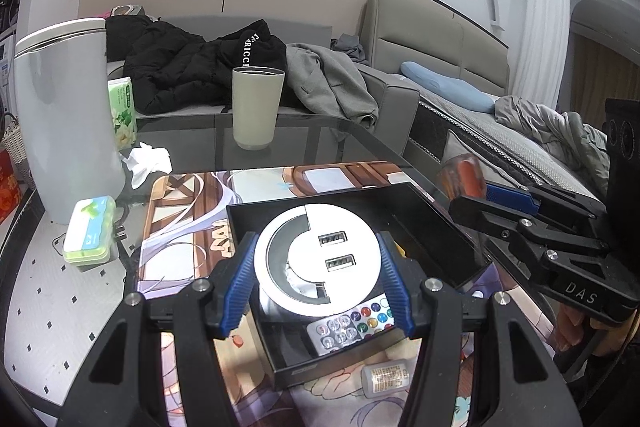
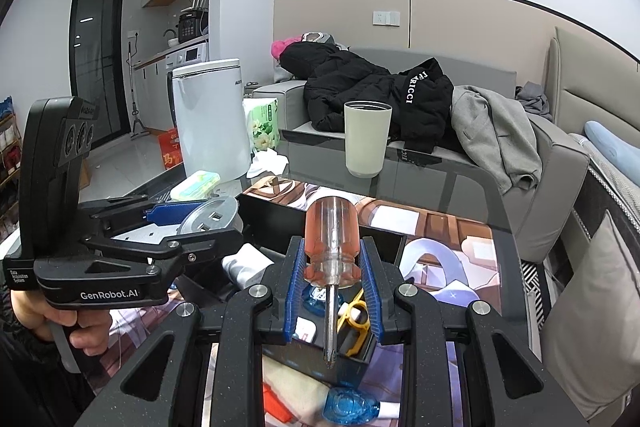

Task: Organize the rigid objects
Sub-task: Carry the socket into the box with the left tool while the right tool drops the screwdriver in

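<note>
Left gripper clenched on one round white USB hub above the black tray. Right gripper grasping one stubby screwdriver. Glass table bears one printed mat, one beige cup; sofa behind.

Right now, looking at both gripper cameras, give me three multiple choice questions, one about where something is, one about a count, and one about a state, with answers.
1. Where is the remote with coloured buttons?
A. In the black tray
B. On the sofa
C. Inside the cup

2. How many USB ports show on the round white USB hub?
A. One
B. Two
C. Four

3. What is the right gripper doing?
A. Open and empty
B. Shut on the cup
C. Shut on the screwdriver

Answers:
1 A: it lies inside the black tray, below the hub.
2 B: two slots are stacked on its face.
3 C: the blue pads clamp the screwdriver by its clear orange handle.
</note>
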Motion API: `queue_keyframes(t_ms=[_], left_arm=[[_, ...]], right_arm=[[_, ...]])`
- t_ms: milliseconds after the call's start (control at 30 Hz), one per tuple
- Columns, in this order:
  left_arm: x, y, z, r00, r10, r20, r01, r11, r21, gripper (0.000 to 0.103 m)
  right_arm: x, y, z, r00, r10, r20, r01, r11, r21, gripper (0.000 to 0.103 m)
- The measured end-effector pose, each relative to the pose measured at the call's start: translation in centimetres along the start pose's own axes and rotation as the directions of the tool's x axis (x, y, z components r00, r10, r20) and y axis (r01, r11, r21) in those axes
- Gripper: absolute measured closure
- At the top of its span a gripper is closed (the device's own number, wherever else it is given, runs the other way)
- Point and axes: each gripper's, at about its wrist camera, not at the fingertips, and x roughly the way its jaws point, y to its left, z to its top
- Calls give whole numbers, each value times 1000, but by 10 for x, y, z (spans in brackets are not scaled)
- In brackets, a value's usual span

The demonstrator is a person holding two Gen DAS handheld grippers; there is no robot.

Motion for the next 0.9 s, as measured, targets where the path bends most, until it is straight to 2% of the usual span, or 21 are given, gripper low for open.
queue_keyframes(t_ms=[500, 900], left_arm=[[9, 2, 1, 1000, 9, -3, -10, 1000, -2, 46], [17, -12, -2, 1000, 22, -13, -22, 999, 39, 46]], right_arm=[[23, 2, 5, 1000, 19, -22, -19, 1000, 7, 76], [35, 1, -10, 996, 16, -88, -16, 1000, -2, 76]])
